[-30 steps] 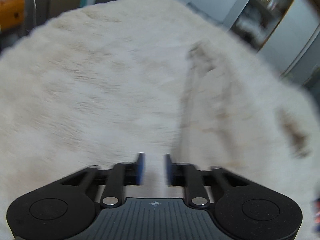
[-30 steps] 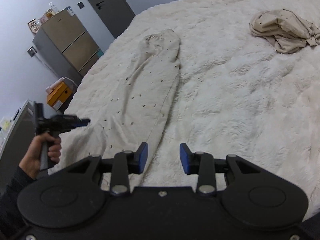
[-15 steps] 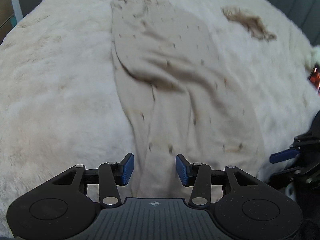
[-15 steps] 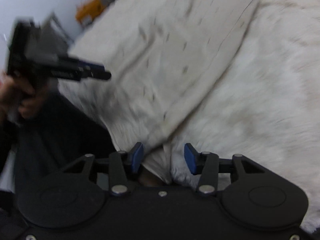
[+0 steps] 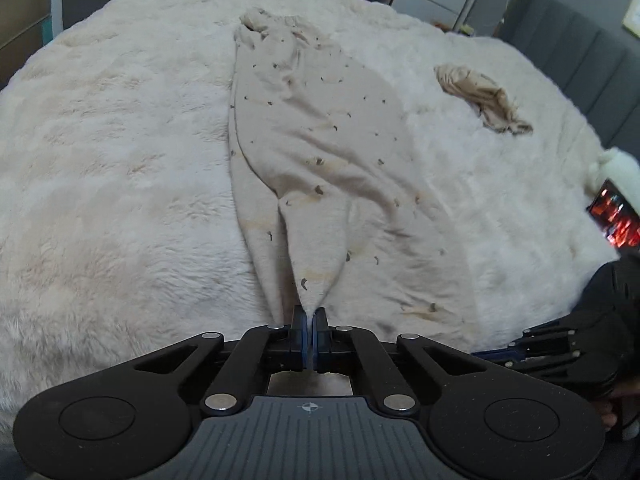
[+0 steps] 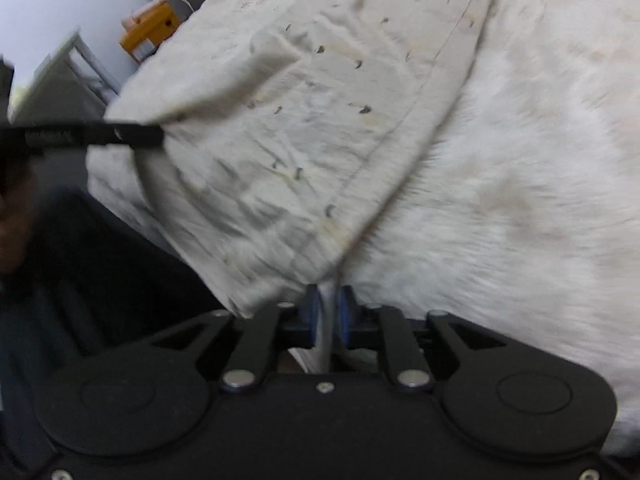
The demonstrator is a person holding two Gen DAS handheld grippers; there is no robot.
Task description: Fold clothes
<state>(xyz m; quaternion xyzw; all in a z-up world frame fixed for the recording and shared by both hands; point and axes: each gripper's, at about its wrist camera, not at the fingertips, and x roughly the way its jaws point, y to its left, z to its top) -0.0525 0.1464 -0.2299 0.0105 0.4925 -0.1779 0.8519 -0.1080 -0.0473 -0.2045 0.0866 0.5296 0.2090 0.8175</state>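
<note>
Beige spotted garment [image 5: 320,128]: laid lengthwise on white fluffy bedspread [image 5: 112,168], far end bunched, near hem at the bed edge.
Left gripper [image 5: 308,322]: blue pads pinched together on a peak of the near hem.
Right gripper [image 6: 329,308]: jaws nearly closed on the hem's other corner, cloth passing between them; view blurred.
Second beige garment [image 5: 482,98]: crumpled, well apart to the right.
Orange box [image 6: 151,30]: beside the bed, partly hidden.
Red-lit object [image 5: 614,220]: cut off by the bedspread; identity unclear.
</note>
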